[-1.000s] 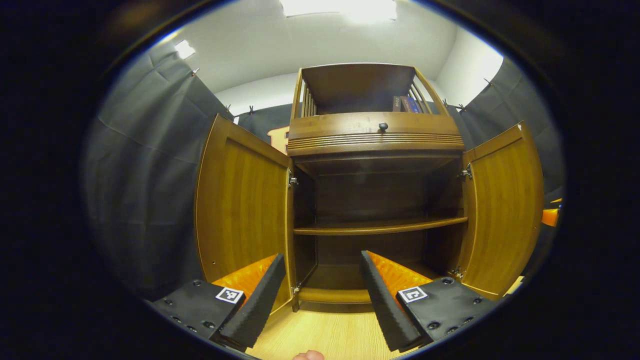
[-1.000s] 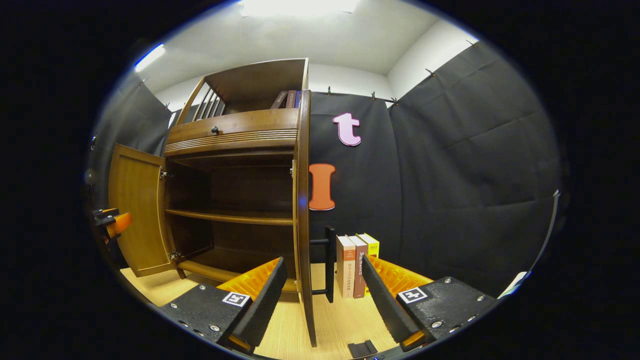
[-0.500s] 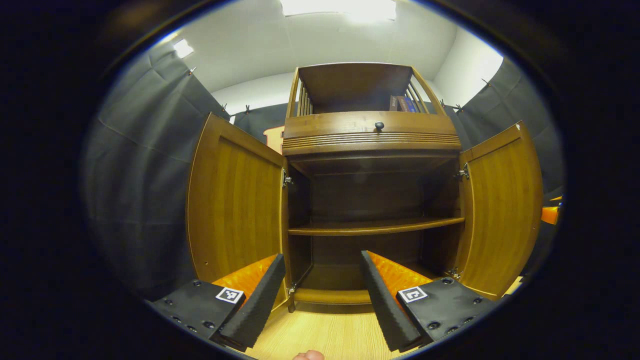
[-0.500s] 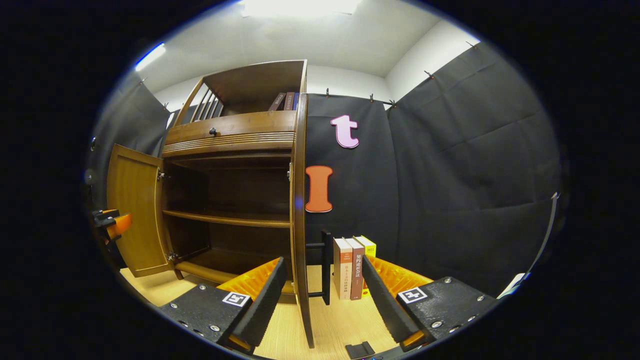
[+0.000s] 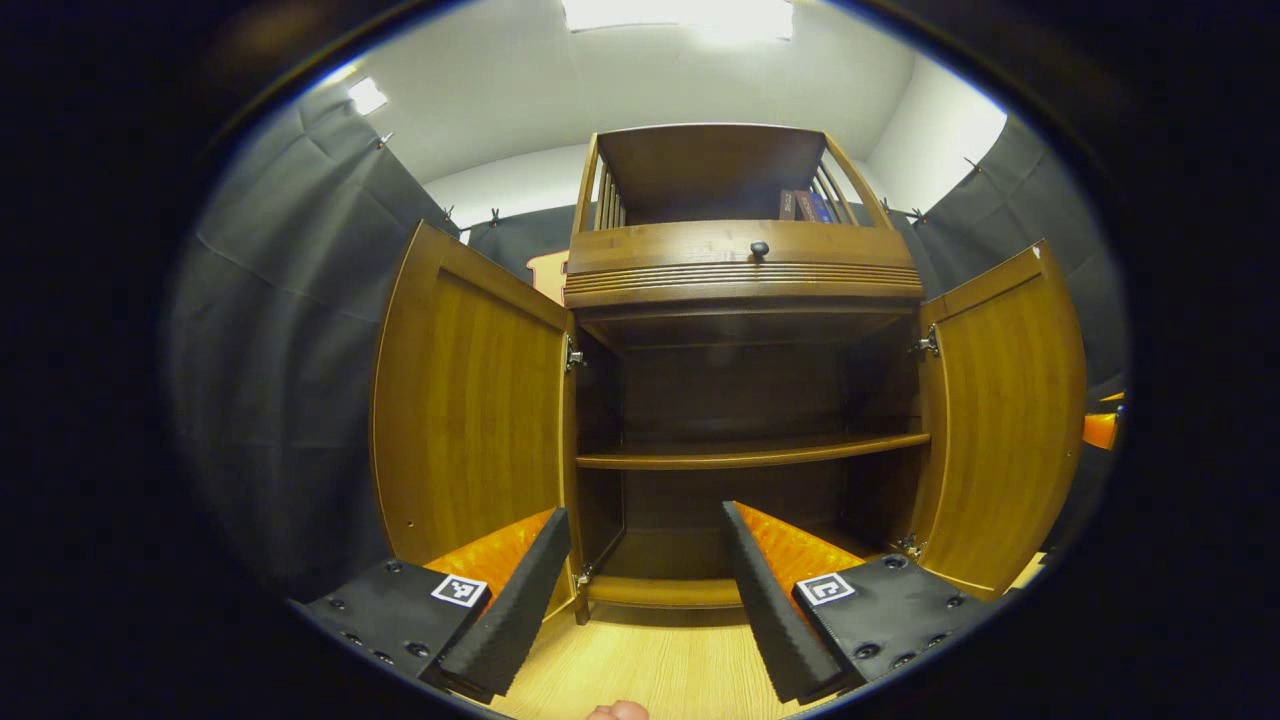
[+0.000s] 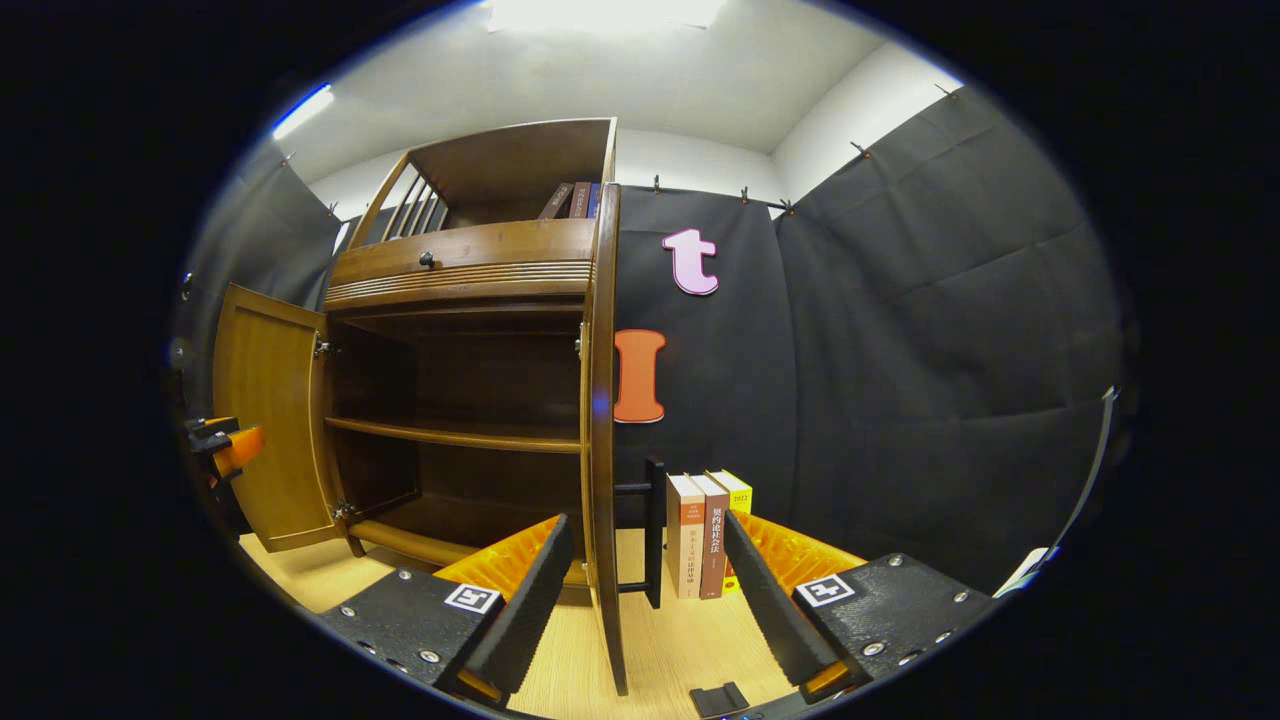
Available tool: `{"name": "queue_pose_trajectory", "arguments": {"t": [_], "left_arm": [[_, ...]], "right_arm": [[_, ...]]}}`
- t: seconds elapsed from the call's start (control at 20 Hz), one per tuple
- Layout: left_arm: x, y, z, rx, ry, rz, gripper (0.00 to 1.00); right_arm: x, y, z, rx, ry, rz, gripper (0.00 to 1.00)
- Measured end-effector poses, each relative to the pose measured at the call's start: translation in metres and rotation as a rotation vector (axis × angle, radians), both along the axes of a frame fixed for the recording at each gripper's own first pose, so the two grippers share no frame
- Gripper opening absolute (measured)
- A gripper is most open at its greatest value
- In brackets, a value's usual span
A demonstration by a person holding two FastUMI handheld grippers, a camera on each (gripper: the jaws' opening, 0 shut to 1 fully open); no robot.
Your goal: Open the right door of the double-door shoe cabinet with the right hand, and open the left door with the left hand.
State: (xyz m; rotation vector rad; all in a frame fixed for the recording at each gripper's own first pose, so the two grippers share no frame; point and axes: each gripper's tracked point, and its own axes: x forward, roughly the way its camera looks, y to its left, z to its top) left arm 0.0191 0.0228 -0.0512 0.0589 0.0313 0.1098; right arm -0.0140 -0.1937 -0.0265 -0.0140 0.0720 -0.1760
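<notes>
Doors, left door (image 5: 470,410) and right door (image 5: 1005,420), stand wide; your left claw (image 5: 640,590) and right claw (image 6: 640,600) gape empty, released.

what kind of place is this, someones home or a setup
Likely a staged recording booth, not a home: black cloth hangs clipped as walls around a lone wooden shoe cabinet, doors open, and a few books on a wood-look floor.

- The right tool (image 6: 640,590) is spread wide, straddling the edge of the open right door (image 6: 600,440) without touching it.
- The left door (image 6: 265,420) stands open.
- Three books (image 6: 710,530) stand on the counter (image 6: 670,640).
</notes>
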Motion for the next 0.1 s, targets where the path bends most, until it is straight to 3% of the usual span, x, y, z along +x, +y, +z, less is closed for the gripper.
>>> {"name": "queue_pose_trajectory", "arguments": {"t": [0.1], "left_arm": [[-0.0009, 0.0008, 0.0009, 0.0, 0.0, 0.002, 0.98]], "right_arm": [[0.0014, 0.0011, -0.0005, 0.0, 0.002, 0.002, 0.92]]}}
